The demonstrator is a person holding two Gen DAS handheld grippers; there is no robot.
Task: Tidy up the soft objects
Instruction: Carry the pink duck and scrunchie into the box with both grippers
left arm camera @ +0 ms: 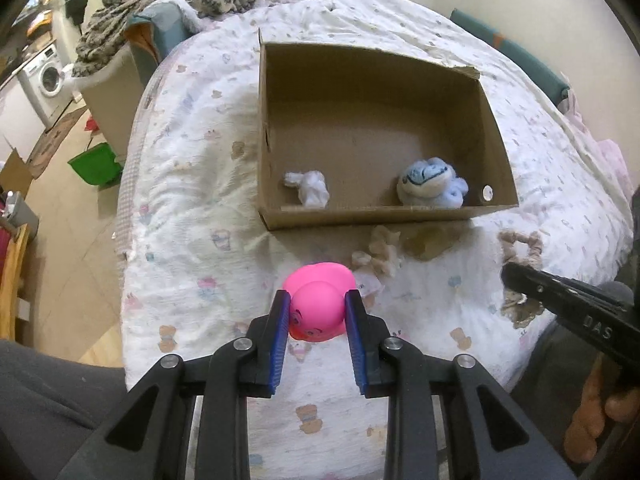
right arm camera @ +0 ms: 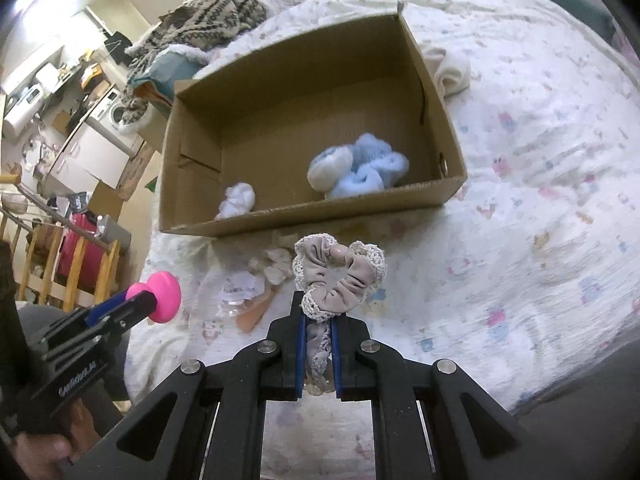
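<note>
My left gripper (left arm camera: 318, 312) is shut on a pink soft toy (left arm camera: 320, 304), held over the bed in front of an open cardboard box (left arm camera: 384, 213); the toy also shows in the right wrist view (right arm camera: 162, 296). My right gripper (right arm camera: 319, 320) is shut on a grey lace-edged scrunchie (right arm camera: 340, 276), lifted above the bed just before the box (right arm camera: 304, 216). The scrunchie also shows in the left wrist view (left arm camera: 522, 248), beside the right gripper. Inside the box lie a blue-and-white plush (left arm camera: 432, 184) and a small white cloth (left arm camera: 308, 188).
A beige scrunchie (left arm camera: 380, 254) and small wrappers (right arm camera: 240, 292) lie on the printed bedspread (left arm camera: 192, 200) before the box. A rolled white cloth (right arm camera: 448, 66) lies right of the box. A patterned blanket (left arm camera: 168, 4) is piled at the bed's far left. The floor drops off left.
</note>
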